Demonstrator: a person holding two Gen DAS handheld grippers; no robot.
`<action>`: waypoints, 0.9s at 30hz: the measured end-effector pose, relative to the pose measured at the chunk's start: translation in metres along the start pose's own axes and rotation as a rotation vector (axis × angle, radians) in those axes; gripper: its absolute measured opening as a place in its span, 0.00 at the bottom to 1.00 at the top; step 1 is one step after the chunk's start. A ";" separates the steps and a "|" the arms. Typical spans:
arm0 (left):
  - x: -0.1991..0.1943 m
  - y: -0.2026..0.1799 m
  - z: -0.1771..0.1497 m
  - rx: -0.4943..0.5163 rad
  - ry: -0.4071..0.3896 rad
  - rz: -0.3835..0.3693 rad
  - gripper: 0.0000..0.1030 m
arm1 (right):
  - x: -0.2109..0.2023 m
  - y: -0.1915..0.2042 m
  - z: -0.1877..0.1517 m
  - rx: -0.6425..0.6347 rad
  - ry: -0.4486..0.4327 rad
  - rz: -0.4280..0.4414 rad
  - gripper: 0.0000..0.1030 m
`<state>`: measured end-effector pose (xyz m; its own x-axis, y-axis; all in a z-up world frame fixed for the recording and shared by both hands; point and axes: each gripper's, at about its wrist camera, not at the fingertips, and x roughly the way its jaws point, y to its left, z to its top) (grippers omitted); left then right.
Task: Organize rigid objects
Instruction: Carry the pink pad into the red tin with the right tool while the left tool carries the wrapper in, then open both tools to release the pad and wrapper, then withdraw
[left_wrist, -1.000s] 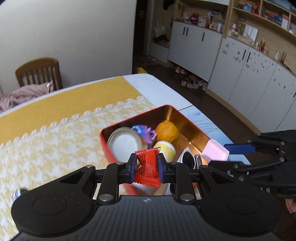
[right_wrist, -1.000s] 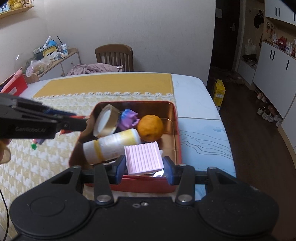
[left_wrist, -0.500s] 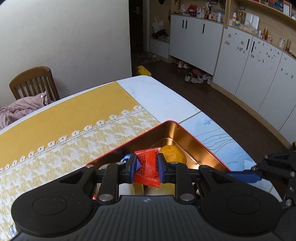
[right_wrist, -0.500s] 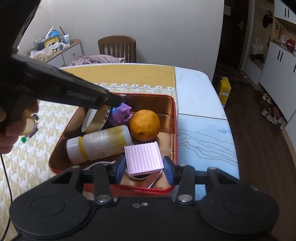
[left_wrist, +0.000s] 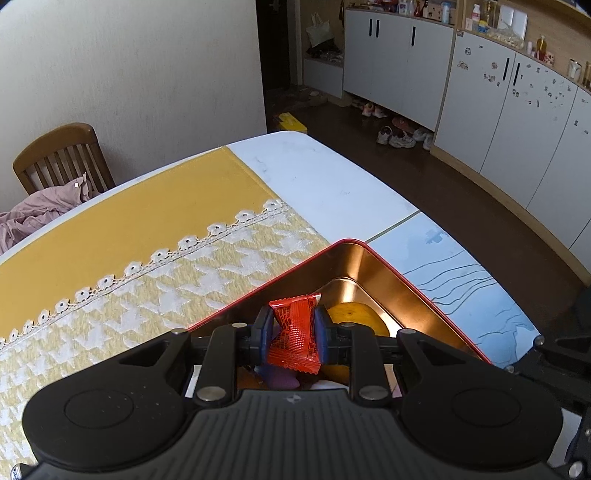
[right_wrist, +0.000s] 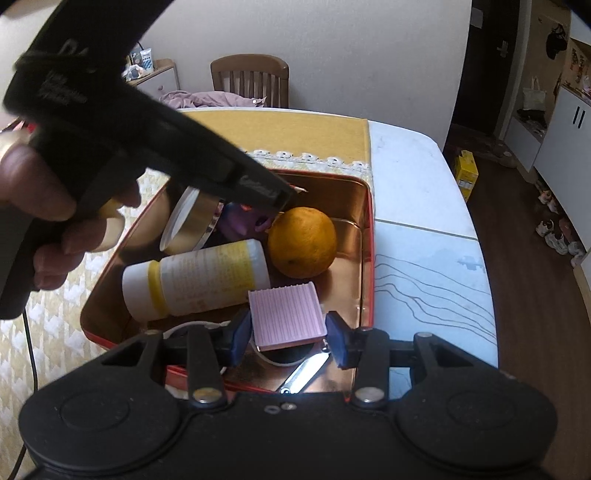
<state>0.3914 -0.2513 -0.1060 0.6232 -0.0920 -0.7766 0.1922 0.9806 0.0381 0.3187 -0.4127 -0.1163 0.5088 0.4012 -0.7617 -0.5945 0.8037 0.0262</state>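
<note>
A crinkled red foil packet (left_wrist: 294, 334) is pinched upright in the closed left gripper (left_wrist: 294, 336), directly above the red-rimmed copper-lined tin (left_wrist: 373, 264). The pink ribbed block (right_wrist: 285, 320) lies between the parted fingers of the right gripper (right_wrist: 286, 341), apparently released over the tin's near end.

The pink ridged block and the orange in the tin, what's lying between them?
Nothing: in the right wrist view, only bare golden tin floor separates the pink ridged block from the orange; the white bottle lies off to the left.
</note>
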 end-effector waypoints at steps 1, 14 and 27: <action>0.001 0.001 0.001 -0.002 0.001 -0.004 0.22 | 0.001 0.001 0.000 -0.006 0.001 -0.001 0.41; 0.012 -0.001 0.008 -0.007 0.020 0.010 0.22 | 0.006 0.005 -0.001 -0.012 0.006 -0.015 0.42; -0.006 0.005 0.001 -0.030 -0.003 -0.016 0.30 | -0.001 0.007 -0.002 0.020 0.001 0.001 0.51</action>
<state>0.3889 -0.2459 -0.1005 0.6229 -0.1079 -0.7749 0.1788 0.9839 0.0068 0.3128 -0.4089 -0.1168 0.5074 0.4013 -0.7626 -0.5823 0.8120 0.0400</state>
